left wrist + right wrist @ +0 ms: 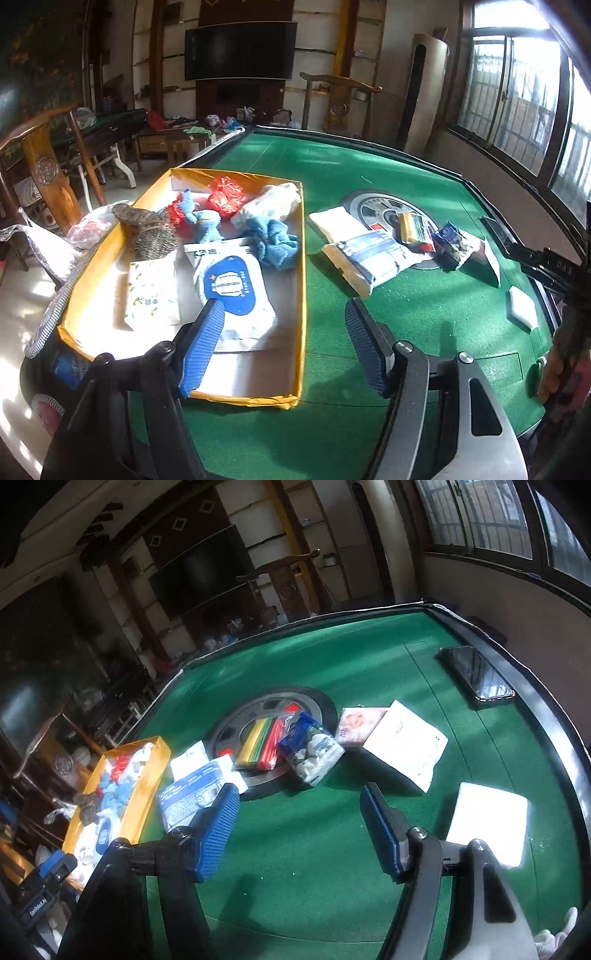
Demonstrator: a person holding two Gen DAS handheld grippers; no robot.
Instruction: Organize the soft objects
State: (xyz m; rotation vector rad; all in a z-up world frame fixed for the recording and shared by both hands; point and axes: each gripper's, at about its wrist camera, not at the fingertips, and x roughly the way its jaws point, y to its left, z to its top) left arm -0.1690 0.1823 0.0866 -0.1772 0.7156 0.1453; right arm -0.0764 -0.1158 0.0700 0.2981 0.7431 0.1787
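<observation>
Holding wipes pack (232,295), blue cloth (275,240): yellow box (303,295).

a lived-in home living room with a games table.
a large dark flat television (240,50) hangs on a panelled wall, carved wooden furniture (48,166) stands around, tall barred windows (517,92) let in sun, and a green felt-topped table (369,166) fills the foreground.
</observation>
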